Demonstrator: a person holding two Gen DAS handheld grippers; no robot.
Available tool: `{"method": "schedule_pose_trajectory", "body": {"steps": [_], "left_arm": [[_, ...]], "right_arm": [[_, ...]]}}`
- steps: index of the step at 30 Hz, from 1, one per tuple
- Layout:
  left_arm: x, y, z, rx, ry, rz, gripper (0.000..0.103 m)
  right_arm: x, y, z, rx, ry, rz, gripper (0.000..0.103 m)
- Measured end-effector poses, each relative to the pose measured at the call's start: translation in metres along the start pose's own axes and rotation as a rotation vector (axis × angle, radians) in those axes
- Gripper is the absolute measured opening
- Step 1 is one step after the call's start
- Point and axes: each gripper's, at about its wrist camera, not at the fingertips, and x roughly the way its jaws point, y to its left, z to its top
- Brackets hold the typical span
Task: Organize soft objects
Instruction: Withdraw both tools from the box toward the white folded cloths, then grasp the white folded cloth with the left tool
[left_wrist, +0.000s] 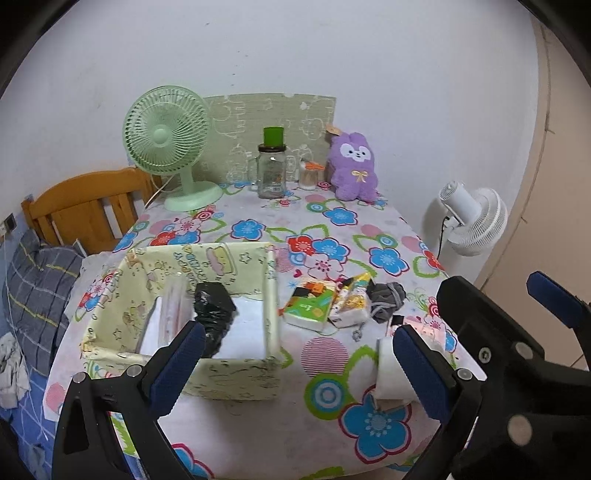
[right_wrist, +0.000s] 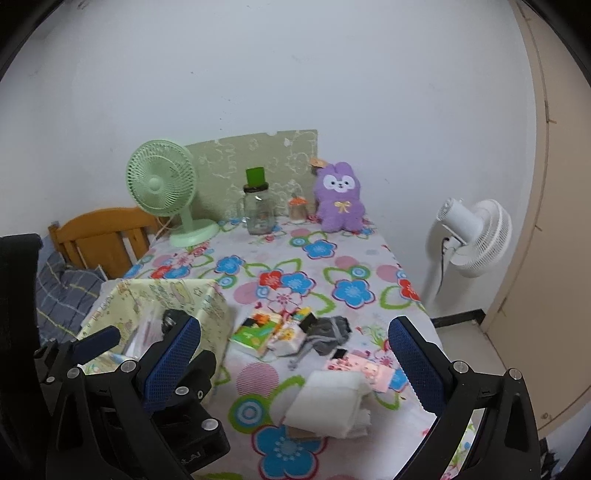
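Covering table (left_wrist: 332, 354): flowered cloth (left_wrist: 384, 258)

Pretty clearly someone's bedroom at home. On the left there's a wooden headboard (left_wrist: 88, 206) with a grey plaid pillow (left_wrist: 40, 291) and blue bedding below it, right up against the table (left_wrist: 258, 417). The table wears a loud flower-print cloth, and along its far edge by the plain white wall sit a mint-green desk fan (left_wrist: 168, 144), a glass jar with a green lid (left_wrist: 272, 171) and a purple plush bunny (left_wrist: 352, 168). A white standing fan (right_wrist: 474, 236) is off to the right next to a beige door or wardrobe panel (right_wrist: 546, 221). There's also a yellow cartoon-print storage box (left_wrist: 177, 317) near the left. Total lived-in household stuff, nothing lab or shop about it.
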Motion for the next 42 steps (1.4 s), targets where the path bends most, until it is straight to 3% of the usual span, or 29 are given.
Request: {"method": "schedule_pose_trajectory", "body": {"steps": [19, 30, 42], "left_arm": [[0.039, -0.047, -0.036, 0.081, 0.093, -0.061, 0.102], [0.059, -0.066, -0.049, 0.104, 0.154, -0.1, 0.101], [0.084, -0.094, -0.053, 0.149, 0.203, -0.137, 0.101]], "right_arm": [[0.023, -0.044, -0.041, -0.003, 0.08, -0.061, 0.102], [0.045, -0.063, -0.06, 0.045, 0.142, -0.053, 0.092], [0.064, -0.088, -0.071, 0.099, 0.185, -0.082, 0.092]]}}
